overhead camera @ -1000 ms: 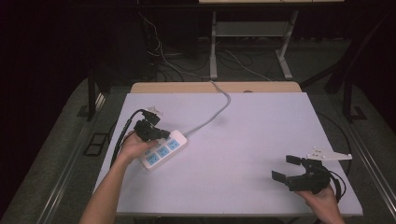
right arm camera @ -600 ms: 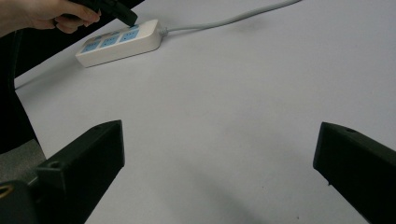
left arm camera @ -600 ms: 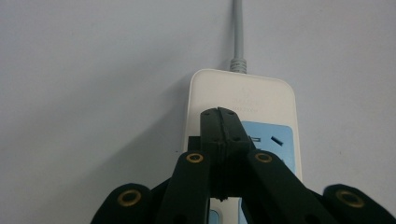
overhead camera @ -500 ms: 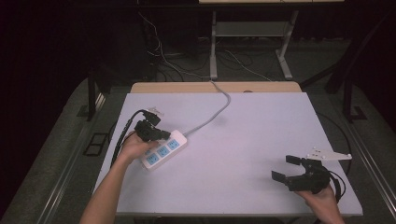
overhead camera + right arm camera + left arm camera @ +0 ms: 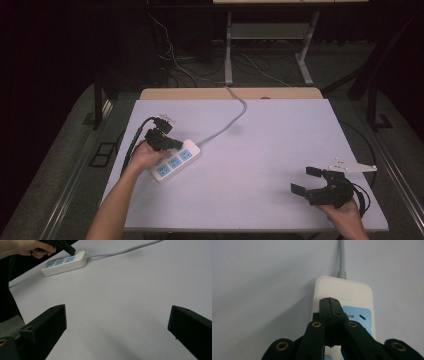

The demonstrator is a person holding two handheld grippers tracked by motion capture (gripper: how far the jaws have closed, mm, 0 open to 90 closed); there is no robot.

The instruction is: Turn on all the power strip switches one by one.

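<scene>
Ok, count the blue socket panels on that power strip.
3, in a row along the power strip at the table's left: one at the near end, one in the middle, one toward the cable end, partly covered by the shut left claw.

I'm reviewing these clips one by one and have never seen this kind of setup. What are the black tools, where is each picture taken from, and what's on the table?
A person sits at a white table and holds a black hand tool in each hand; there is no robot arm. The high view looks down from above the person. The other two come from cameras riding on each tool, looking along its jaws.

On the table lies a white power strip with blue sockets and a grey cable running off the far edge.

The left tongs are shut, tips together, over the strip near its cable end; they grip nothing. Whether they touch it is unclear. The right tongs are wide open over bare table near the front right corner.
</scene>
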